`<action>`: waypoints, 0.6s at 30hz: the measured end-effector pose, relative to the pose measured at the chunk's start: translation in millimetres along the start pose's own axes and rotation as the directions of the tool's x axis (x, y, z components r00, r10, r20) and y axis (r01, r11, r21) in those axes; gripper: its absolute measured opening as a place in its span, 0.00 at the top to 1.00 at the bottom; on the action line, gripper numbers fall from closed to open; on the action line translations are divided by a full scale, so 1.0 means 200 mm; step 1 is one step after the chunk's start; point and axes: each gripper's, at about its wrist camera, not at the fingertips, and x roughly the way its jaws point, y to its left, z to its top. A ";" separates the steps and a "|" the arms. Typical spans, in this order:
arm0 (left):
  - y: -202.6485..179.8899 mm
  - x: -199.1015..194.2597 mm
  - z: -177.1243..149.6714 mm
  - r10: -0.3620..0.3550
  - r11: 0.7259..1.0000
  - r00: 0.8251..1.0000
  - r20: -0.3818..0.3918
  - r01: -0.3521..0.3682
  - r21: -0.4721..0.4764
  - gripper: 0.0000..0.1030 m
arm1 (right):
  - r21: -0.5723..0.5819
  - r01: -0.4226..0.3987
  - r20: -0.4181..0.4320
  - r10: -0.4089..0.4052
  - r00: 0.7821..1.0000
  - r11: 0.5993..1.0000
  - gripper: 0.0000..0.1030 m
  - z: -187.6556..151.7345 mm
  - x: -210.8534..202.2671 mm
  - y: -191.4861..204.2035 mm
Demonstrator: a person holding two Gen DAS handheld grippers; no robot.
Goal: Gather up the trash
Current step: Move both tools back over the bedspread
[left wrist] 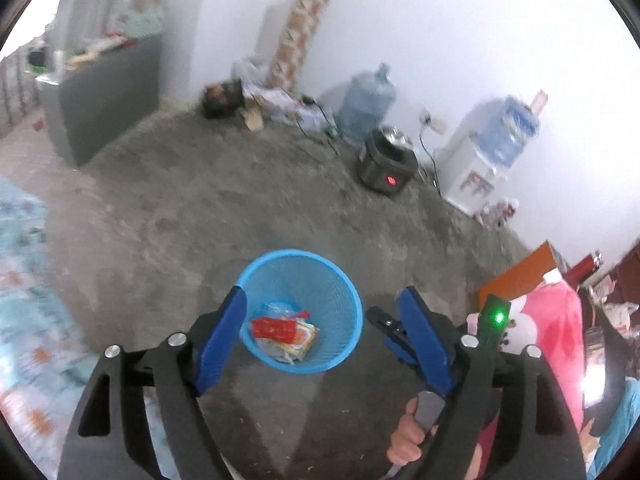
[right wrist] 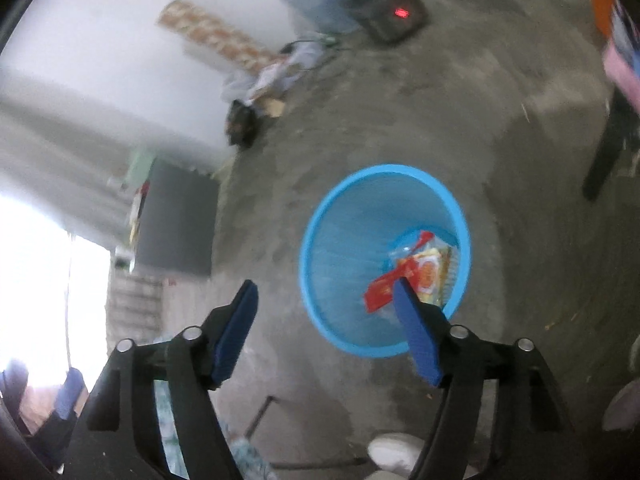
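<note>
- A bare grey concrete floor (left wrist: 200, 208) filled most of both views, with a white wall behind it.
- Along that wall stood a water dispenser (left wrist: 480, 160), a spare water jug (left wrist: 370, 104) and a dark cooker (left wrist: 386, 166) with a red light.
- A blue mesh wastebasket (left wrist: 344, 280) stood upright on the floor, well apart from the wall and below both tools.
- The left tool (left wrist: 320, 332) hung above the basket with its blue pads spread wide and nothing between them.
- The right tool (right wrist: 328, 332) was likewise spread wide and empty, one pad over the basket's near rim (right wrist: 360, 344).
- A hand (left wrist: 408, 436) gripped the right tool's handle at the lower edge of the left view.
- The trash lay at the bottom of the basket: a red wrapper (left wrist: 276, 327) on top of a yellow packet (left wrist: 306, 340) and some clear plastic (left wrist: 276, 308).
- Those wrappers looked very light, thin, crinkly and somewhat slippery; a pinch on a flat edge or a corner would probably hold best.
- The basket itself seemed light and slightly flexible, and its stiff rim looked the best place to take hold.
</note>
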 end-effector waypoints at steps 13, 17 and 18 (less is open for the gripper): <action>0.40 -1.06 -0.40 0.203 0.975 0.946 0.252 -0.171 -0.142 0.09 | -0.371 -0.097 -0.042 0.087 0.995 0.924 0.24 -0.32 -0.36 0.56; 0.54 -1.30 -0.61 0.277 0.953 0.913 0.301 -0.221 -0.206 0.08 | -0.445 -0.142 -0.094 0.111 0.989 0.884 0.24 -0.44 -0.39 0.67; 0.59 -1.36 -0.66 0.297 0.945 0.906 0.301 -0.234 -0.227 0.08 | -0.463 -0.156 -0.114 0.116 0.987 0.873 0.24 -0.47 -0.39 0.71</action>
